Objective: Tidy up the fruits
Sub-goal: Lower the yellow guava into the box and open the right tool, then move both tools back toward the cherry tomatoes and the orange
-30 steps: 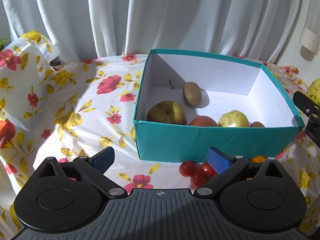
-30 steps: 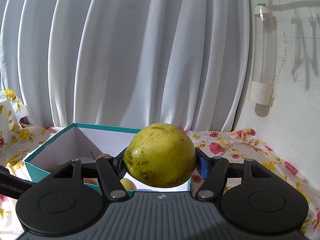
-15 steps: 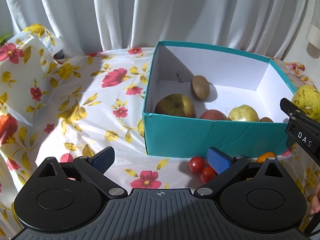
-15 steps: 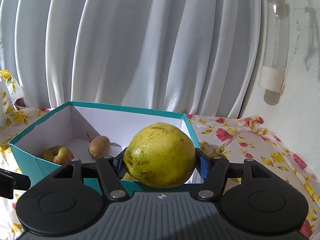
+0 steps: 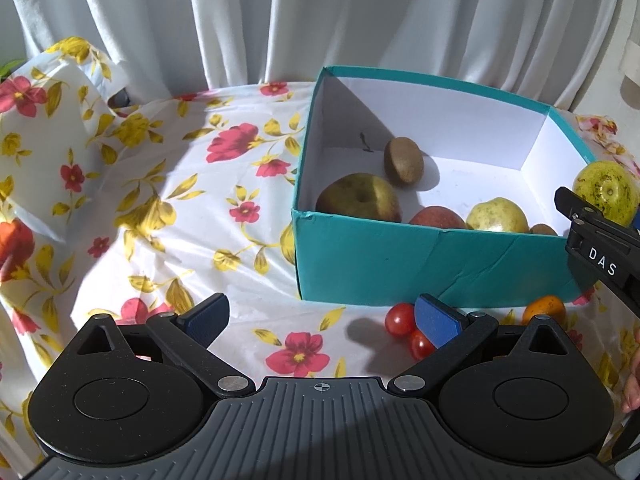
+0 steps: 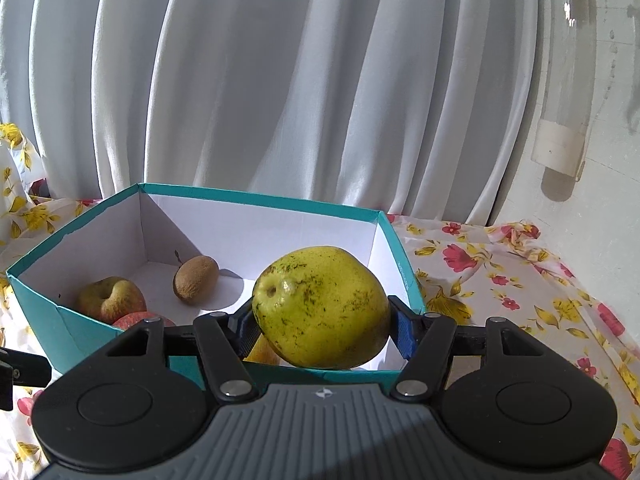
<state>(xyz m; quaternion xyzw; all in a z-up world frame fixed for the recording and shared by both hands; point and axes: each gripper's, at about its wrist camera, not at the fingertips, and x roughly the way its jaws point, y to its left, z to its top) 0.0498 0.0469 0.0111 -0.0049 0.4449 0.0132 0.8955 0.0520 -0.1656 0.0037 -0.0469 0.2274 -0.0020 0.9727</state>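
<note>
On a table under a flowered plastic cloth point(image 5: 168, 216), the left gripper point(image 5: 322, 320) hangs with its blue pads wide apart and nothing between them, just short of the near wall of the teal cardboard box point(image 5: 420, 264); it has barely shifted over the past second. Inside the box lie a bruised green-brown apple point(image 5: 360, 198), a kiwi point(image 5: 403, 160), a red apple point(image 5: 438, 217), a smaller yellow-green pear point(image 5: 498, 216) and a second brown fruit largely hidden by the wall. Outside it, at the foot of the near wall, sit cherry tomatoes point(image 5: 400, 319) and a small orange fruit point(image 5: 545, 307), not yet sorted. At far right the right gripper point(image 6: 322, 326) is clamped on a large speckled yellow-green pear point(image 6: 322, 306), its pads pressing the fruit's two flanks. A second ago the pear sat higher against the white curtain point(image 6: 280, 80), with only the box's far corner showing behind it; now, in the right wrist view, the box interior fills the space around the fruit, which has also rolled a little in the grip and hangs over the near right corner, above the rim. The pear looks about ready to be lowered and let go, most likely into the bare floor at the right of the box, beside the smaller pear; the loose tomatoes and orange fruit would remain for later
</note>
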